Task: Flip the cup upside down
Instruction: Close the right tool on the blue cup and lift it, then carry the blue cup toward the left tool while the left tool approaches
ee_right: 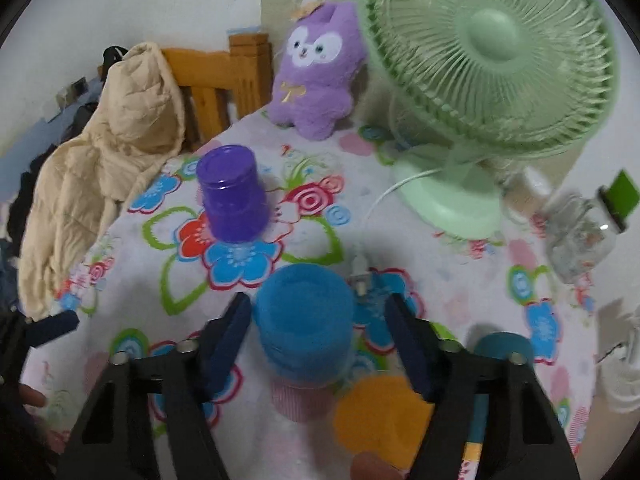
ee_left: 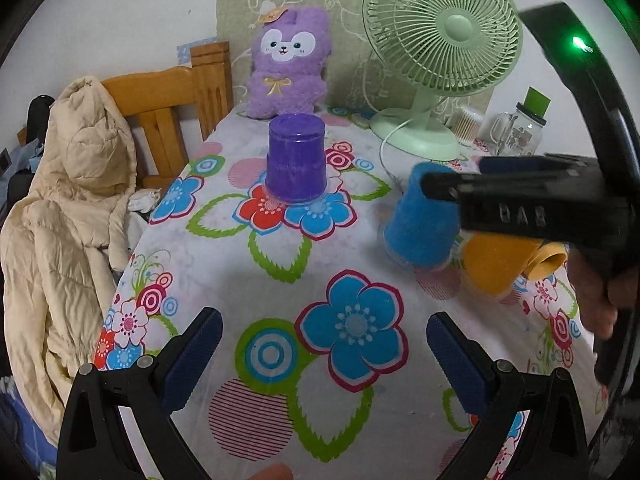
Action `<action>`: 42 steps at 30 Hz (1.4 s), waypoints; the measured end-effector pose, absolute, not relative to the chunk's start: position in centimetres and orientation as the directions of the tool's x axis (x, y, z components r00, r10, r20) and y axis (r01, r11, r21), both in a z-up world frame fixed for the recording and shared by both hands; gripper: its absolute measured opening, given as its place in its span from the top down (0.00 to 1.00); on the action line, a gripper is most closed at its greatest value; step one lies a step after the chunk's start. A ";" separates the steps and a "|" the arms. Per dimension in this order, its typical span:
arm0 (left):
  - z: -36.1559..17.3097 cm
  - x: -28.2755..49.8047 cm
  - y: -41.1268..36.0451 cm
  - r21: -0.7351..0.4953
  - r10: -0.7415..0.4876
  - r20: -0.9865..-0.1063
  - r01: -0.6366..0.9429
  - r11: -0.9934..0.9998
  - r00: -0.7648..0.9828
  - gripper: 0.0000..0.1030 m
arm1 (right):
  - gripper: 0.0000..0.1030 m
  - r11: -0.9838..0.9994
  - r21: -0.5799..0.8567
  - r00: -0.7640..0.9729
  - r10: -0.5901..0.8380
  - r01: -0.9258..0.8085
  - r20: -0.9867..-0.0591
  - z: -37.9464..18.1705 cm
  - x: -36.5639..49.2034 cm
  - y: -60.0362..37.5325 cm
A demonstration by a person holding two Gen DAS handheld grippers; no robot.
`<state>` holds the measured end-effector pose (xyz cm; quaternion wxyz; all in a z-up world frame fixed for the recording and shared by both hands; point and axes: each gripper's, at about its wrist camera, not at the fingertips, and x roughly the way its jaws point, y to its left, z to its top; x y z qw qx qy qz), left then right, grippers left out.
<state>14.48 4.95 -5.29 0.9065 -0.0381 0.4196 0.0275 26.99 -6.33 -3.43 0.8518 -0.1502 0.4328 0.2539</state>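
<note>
Three cups stand upside down on the flowered tablecloth point(ee_left: 248, 280): a purple cup point(ee_left: 297, 158) point(ee_right: 234, 198) at the far middle, a blue cup point(ee_left: 420, 220) point(ee_right: 306, 326) and an orange cup point(ee_left: 496, 262) point(ee_right: 380, 416) to its right. My left gripper point(ee_left: 324, 346) is open and empty, low over the near part of the table. My right gripper point(ee_right: 320, 324) is open with its fingers on either side of the blue cup, apart from it; in the left wrist view its black body point(ee_left: 520, 200) hangs over the blue and orange cups.
A green desk fan point(ee_left: 440, 40) point(ee_right: 492, 60) with its white cord stands at the back right. A purple plush toy point(ee_left: 288, 64) sits at the back. A glass jar point(ee_left: 520, 132) point(ee_right: 580, 236) stands at the far right. A wooden chair with a beige jacket point(ee_left: 68, 208) is on the left.
</note>
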 end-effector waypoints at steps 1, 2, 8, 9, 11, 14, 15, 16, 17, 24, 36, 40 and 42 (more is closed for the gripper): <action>-5.3 14.4 4.9 -0.044 0.020 -0.762 -0.082 0.996 0.647 0.00 | 0.42 0.821 -0.043 0.489 0.296 -0.569 -0.820 -3.6 27.2 -6.1; -5.3 14.4 4.9 -0.040 0.024 -0.762 -0.083 0.996 0.647 0.00 | 0.43 0.818 -0.053 0.488 0.289 -0.573 -0.824 -3.6 27.3 -5.9; -5.0 13.7 4.9 -0.051 0.021 -0.756 -0.092 0.994 0.654 0.00 | 0.43 0.794 -0.026 0.427 0.298 -0.607 -0.854 -3.8 27.0 -5.3; -4.9 13.6 4.9 -0.051 0.023 -0.757 -0.094 0.994 0.653 0.00 | 0.43 0.794 -0.034 0.421 0.285 -0.607 -0.861 -3.9 27.0 -5.1; -4.8 13.4 4.9 -0.053 0.024 -0.755 -0.098 0.994 0.655 0.00 | 0.43 0.792 -0.055 0.428 0.269 -0.609 -0.863 -3.9 26.9 -4.9; -4.5 13.3 4.9 -0.061 0.019 -0.753 -0.098 0.993 0.658 0.00 | 0.45 0.779 -0.071 0.424 0.260 -0.623 -0.868 -4.0 26.7 -4.6; -4.4 13.2 4.9 -0.060 0.020 -0.752 -0.099 0.993 0.658 0.00 | 0.45 0.778 -0.074 0.423 0.257 -0.624 -0.869 -4.0 26.7 -4.6; -4.3 13.1 4.8 -0.060 0.020 -0.750 -0.098 0.993 0.661 0.00 | 0.45 0.779 -0.073 0.423 0.256 -0.623 -0.869 -3.9 26.8 -4.6; -4.2 13.0 4.8 -0.060 0.019 -0.748 -0.097 0.993 0.663 0.00 | 0.45 0.781 -0.068 0.423 0.260 -0.621 -0.868 -3.8 26.7 -4.7; -3.5 12.1 5.2 -0.074 0.024 -0.743 -0.119 0.990 0.669 0.00 | 0.45 0.774 -0.030 0.494 0.374 -0.633 -0.785 -0.8 23.6 -5.8; -3.5 7.1 5.1 -0.124 0.031 -0.753 -0.189 0.974 0.658 0.00 | 0.46 0.800 0.112 0.525 0.485 -0.589 -0.699 -4.9 13.6 -12.2; -3.3 5.5 4.4 -0.133 0.021 -0.752 -0.183 0.974 0.658 0.00 | 0.46 0.812 0.123 0.551 0.490 -0.571 -0.675 -5.6 9.0 -15.3; -3.3 4.8 3.9 -0.138 0.013 -0.754 -0.178 0.974 0.657 0.00 | 0.46 0.815 0.126 0.537 0.479 -0.565 -0.694 -6.4 7.4 -16.1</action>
